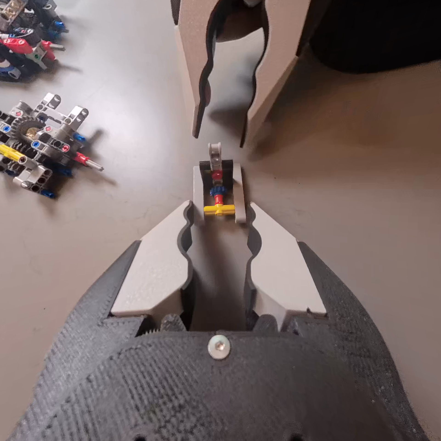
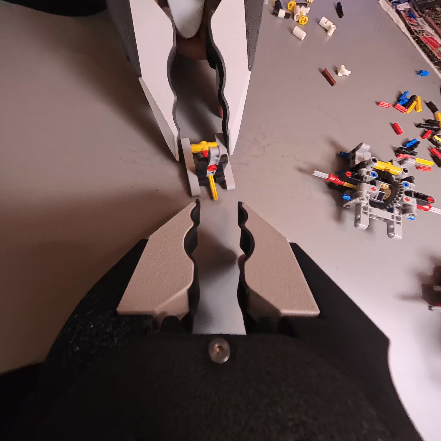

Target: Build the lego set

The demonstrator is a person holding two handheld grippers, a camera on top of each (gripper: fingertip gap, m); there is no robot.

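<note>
A small brick assembly (image 1: 218, 191) lies on the grey table (image 1: 143, 83). It has two grey side panels, a black frame, a yellow cross piece, a blue gear and red bushes. My left gripper (image 1: 220, 206) has its fingertips against the grey side panels at the near end and is shut on the assembly. The right wrist view shows the same hold, with the assembly (image 2: 207, 167) between the left gripper's tips (image 2: 202, 145). My right gripper (image 2: 218, 205) is open and empty, just short of the yellow axle (image 2: 212, 188) that sticks out of the assembly. It also shows in the left wrist view (image 1: 219, 140).
A larger grey and black assembly with a gear (image 1: 40, 143) (image 2: 381, 191) lies to one side. Another build (image 1: 23, 40) sits farther off. Several loose pins and connectors (image 2: 415, 114) (image 2: 300, 21) and a printed sheet (image 2: 424, 31) lie on the table. The tips of one gripper are about 5 centimeters away from the tips of the other.
</note>
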